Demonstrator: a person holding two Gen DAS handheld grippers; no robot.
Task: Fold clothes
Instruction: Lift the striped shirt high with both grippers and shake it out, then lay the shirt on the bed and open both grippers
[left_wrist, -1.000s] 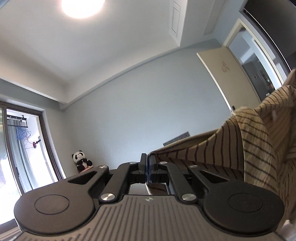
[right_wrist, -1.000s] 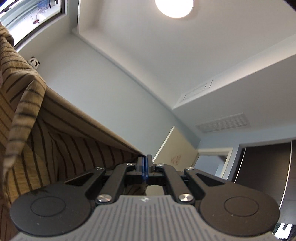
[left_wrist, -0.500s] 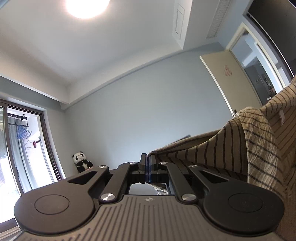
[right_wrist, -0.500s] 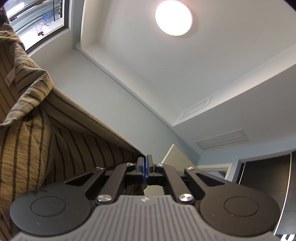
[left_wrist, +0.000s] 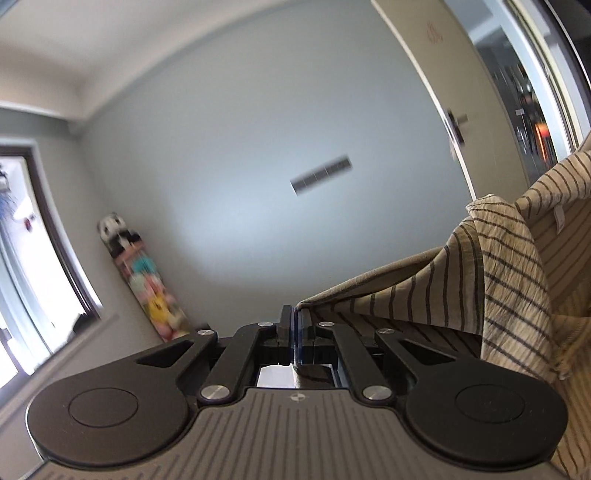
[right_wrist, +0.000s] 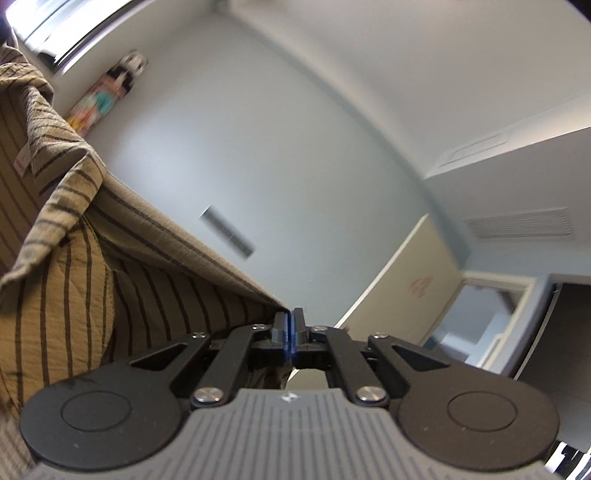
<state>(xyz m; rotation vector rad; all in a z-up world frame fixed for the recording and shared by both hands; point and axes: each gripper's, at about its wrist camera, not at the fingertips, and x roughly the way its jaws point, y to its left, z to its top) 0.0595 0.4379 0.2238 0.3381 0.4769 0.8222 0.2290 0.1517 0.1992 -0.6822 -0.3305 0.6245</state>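
— Tan striped shirt (left_wrist: 491, 280), where?
— Aloft between left gripper (left_wrist: 295, 317) and right gripper (right_wrist: 289, 320), each one's fingers pinched shut on a top corner, likely so it hangs flat for folding.

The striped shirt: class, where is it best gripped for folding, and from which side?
Grip the striped shirt at its two top corners, one tool from each outer side, as the left tool and right tool do. The edge stretches between them, so the cloth hangs flat.
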